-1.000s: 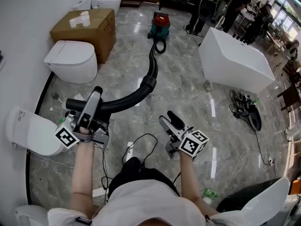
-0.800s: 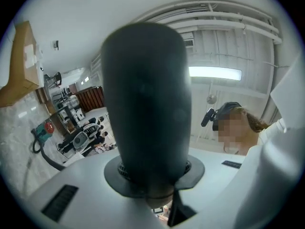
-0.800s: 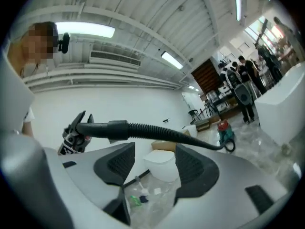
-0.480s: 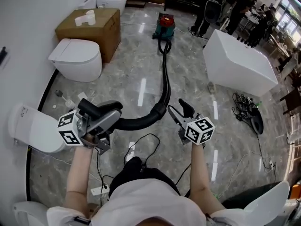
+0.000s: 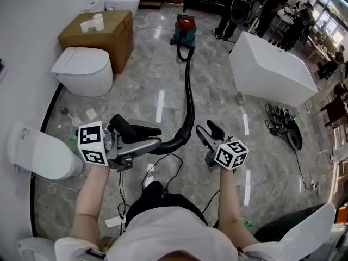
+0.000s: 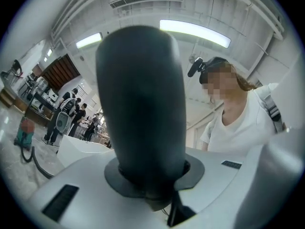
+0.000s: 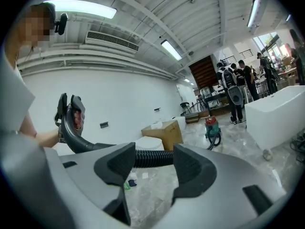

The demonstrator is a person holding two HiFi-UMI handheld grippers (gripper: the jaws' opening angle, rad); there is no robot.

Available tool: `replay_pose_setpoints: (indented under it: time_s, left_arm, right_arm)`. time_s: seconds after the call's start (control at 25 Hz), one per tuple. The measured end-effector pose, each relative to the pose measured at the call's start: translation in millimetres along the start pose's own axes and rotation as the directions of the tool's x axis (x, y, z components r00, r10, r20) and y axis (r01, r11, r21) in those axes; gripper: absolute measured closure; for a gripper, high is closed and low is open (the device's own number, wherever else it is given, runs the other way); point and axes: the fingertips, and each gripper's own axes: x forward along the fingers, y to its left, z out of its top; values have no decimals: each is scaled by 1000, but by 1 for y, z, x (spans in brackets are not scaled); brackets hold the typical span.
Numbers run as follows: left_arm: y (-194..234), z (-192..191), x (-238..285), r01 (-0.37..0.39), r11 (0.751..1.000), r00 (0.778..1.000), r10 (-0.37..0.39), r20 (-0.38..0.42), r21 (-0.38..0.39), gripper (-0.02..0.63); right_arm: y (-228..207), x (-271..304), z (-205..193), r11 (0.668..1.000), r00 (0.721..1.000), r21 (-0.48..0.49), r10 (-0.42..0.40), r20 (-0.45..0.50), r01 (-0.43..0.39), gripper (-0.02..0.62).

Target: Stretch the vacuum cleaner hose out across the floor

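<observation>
Curving black ribbed hose (image 5: 189, 91) from red-topped vacuum (image 5: 185, 28) to left gripper (image 5: 153, 136)

Head camera looks steeply down over both arms onto the marble floor (image 5: 136, 86), with the room running up the frame to the vacuum cleaner (image 5: 185, 28) and the white bathtub (image 5: 272, 69). The camera on the left gripper (image 5: 136, 140) tilts upward — the hose (image 6: 143, 109) end fills its centre at very close range, with the person's white shirt (image 6: 238, 128) and ceiling lights (image 6: 195, 32) behind. The camera on the right gripper (image 5: 209, 137) sits low, facing along its jaws across the floor toward the far wall (image 7: 119, 99). All three views share the vacuum cleaner and bathtub; both gripper cameras catch the person.
</observation>
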Motion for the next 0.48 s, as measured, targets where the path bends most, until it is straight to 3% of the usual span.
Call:
replay_pose_setpoints:
  time_s: [0.24,0.48]
  left_arm:
    - [1,-32,36,87,996,985,-81,-149,33,512]
    - [0,-47,52,194,980,957,-178,-228,52,517]
  right_arm:
    - [5,-3,2,999,1000,26,28,14,-29,345]
    - [36,-9,4,978,979,-34,205,-22,-205,345]
